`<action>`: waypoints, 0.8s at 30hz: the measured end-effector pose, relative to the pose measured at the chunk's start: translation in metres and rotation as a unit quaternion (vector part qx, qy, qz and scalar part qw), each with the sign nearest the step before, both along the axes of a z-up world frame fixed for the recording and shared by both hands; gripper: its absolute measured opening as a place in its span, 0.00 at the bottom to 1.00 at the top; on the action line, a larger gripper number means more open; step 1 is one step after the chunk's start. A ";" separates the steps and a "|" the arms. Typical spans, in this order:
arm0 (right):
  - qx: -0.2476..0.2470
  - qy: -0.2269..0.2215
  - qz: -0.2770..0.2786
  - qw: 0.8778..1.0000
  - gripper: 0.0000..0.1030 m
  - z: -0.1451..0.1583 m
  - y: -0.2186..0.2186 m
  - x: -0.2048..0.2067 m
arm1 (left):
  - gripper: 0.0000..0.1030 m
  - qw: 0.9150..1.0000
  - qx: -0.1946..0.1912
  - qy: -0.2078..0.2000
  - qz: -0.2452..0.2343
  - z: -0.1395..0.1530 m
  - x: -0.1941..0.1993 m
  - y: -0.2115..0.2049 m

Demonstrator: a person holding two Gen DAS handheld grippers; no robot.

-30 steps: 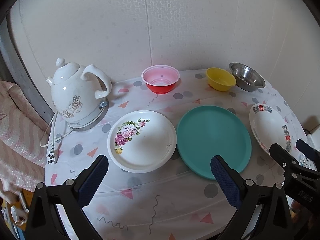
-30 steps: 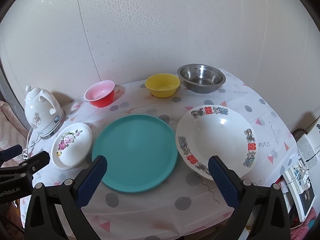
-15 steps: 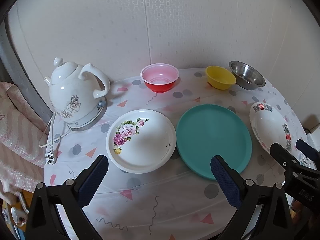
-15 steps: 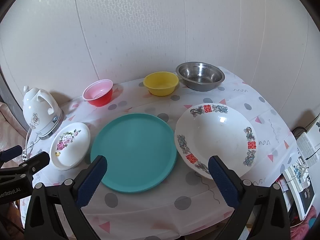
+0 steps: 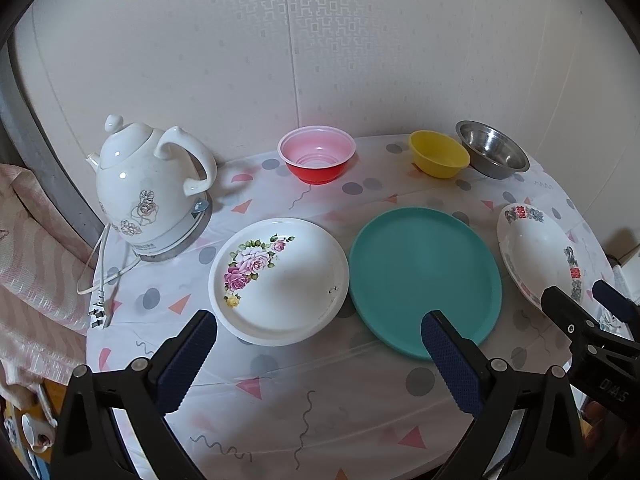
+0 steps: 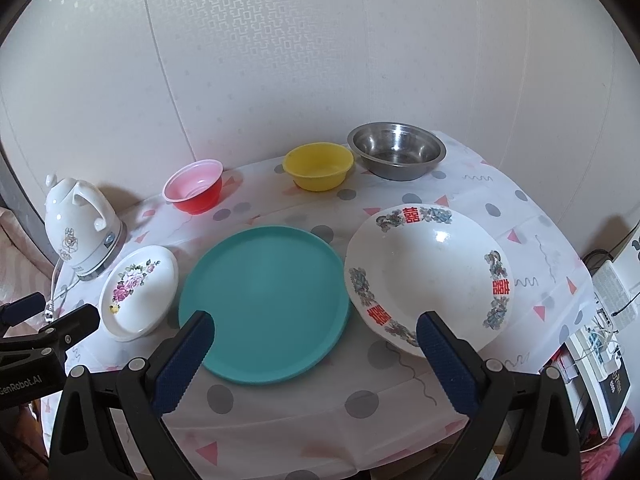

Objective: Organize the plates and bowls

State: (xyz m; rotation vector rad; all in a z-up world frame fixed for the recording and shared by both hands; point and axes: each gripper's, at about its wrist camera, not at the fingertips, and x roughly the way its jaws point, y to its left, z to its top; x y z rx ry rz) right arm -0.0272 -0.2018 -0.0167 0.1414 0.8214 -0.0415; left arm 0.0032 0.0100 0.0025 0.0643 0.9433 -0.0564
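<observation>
A white rose-patterned plate (image 5: 280, 280) (image 6: 138, 290), a teal plate (image 5: 426, 278) (image 6: 264, 304) and a white deep plate with red characters (image 5: 540, 256) (image 6: 428, 276) lie in a front row on the table. Behind them stand a red bowl (image 5: 317, 154) (image 6: 194, 190), a yellow bowl (image 5: 439, 153) (image 6: 319, 165) and a steel bowl (image 5: 492, 154) (image 6: 396, 154). My left gripper (image 5: 316, 356) is open and empty, above the near edge before the rose and teal plates. My right gripper (image 6: 314, 354) is open and empty, before the teal and deep plates.
A white kettle (image 5: 150, 188) (image 6: 82, 226) with a cord stands at the left rear. A round table with a patterned cloth (image 5: 280, 400) sits against a pale wall. A striped pink fabric (image 5: 32, 272) hangs at left. Electronics (image 6: 600, 356) lie to the right, below the table.
Both grippers have drifted slightly; the table contents sit a little lower and closer in the views. No object has moved.
</observation>
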 end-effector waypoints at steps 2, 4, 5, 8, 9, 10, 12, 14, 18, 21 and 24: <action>0.001 0.000 -0.001 1.000 1.00 0.000 -0.001 0.000 | 1.00 1.000 0.000 0.001 -0.001 0.000 0.000 -0.001; 0.000 0.001 -0.003 1.000 1.00 0.000 -0.001 -0.001 | 1.00 1.000 0.000 0.002 -0.002 0.000 -0.001 -0.001; 0.001 0.001 -0.003 1.000 1.00 0.000 -0.001 -0.001 | 1.00 1.000 0.000 0.002 -0.002 0.000 -0.001 -0.001; 0.002 0.001 -0.005 1.000 1.00 0.000 -0.002 -0.001 | 1.00 1.000 0.000 0.003 -0.003 0.000 -0.001 -0.002; 0.002 0.000 -0.006 1.000 1.00 0.000 -0.002 -0.002 | 1.00 1.000 0.001 0.004 -0.003 -0.001 -0.001 -0.002; 0.002 0.000 -0.006 1.000 1.00 0.000 -0.003 -0.002 | 1.00 1.000 0.001 0.006 -0.004 -0.001 -0.001 -0.002; 0.003 0.001 -0.009 1.000 1.00 0.000 -0.004 -0.002 | 1.00 1.000 -0.001 0.009 -0.004 -0.003 0.000 -0.003; 0.004 0.002 -0.010 1.000 1.00 0.000 -0.004 -0.002 | 1.00 1.000 -0.001 0.011 -0.004 -0.003 0.001 -0.002; 0.006 0.004 -0.013 1.000 1.00 -0.001 -0.007 -0.002 | 1.00 1.000 -0.001 0.017 -0.003 -0.005 0.003 -0.003; 0.005 0.003 -0.015 1.000 1.00 -0.001 -0.007 -0.003 | 1.00 1.000 0.000 0.018 -0.005 -0.006 0.003 -0.003; 0.005 0.005 -0.016 1.000 1.00 -0.001 -0.007 -0.003 | 1.00 1.000 0.000 0.020 -0.006 -0.007 0.004 -0.003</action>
